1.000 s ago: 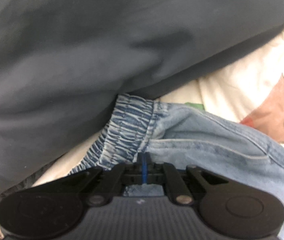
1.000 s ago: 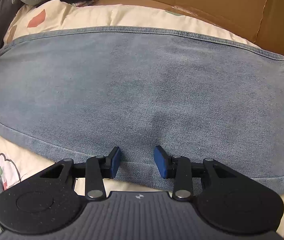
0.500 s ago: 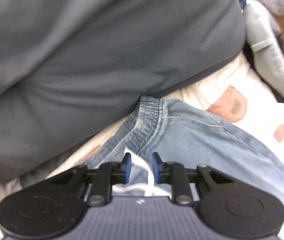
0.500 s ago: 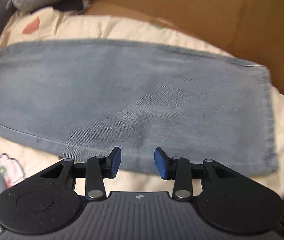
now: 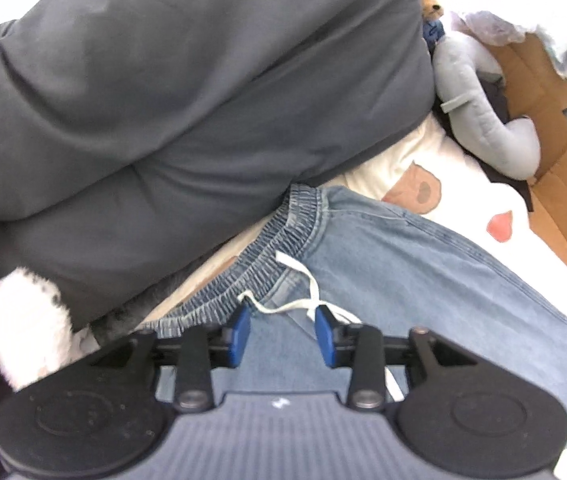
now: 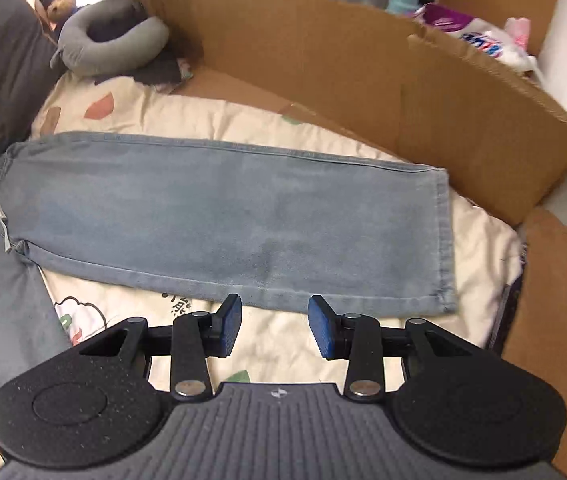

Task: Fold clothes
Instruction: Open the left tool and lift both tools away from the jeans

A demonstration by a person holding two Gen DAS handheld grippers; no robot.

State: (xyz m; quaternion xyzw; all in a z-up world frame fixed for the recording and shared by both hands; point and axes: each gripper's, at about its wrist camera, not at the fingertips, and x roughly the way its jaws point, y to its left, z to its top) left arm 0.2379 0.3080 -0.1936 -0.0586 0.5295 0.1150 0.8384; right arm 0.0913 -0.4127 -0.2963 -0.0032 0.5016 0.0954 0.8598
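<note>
Light blue jeans (image 6: 219, 220) lie flat across a cream printed bedsheet (image 6: 283, 344), folded lengthwise, hem to the right. Their elastic waistband (image 5: 279, 240) and white drawstring (image 5: 303, 292) show in the left wrist view. My left gripper (image 5: 283, 332) hovers above the waistband area; its jaws are opening and nothing is pinched between the blue pads. My right gripper (image 6: 275, 328) hangs open above the sheet just below the jeans' lower edge, holding nothing.
A dark grey pillow (image 5: 187, 92) lies against the waistband. A grey neck pillow (image 6: 111, 44) and a plush toy (image 6: 55, 4) sit at the head. Cardboard walls (image 6: 423, 76) border the far and right sides. A white fluffy thing (image 5: 23, 328) is at left.
The left gripper let go of the waistband, opened and rose. The right gripper, open throughout, also lifted and drew back, so the whole jeans leg now shows.
</note>
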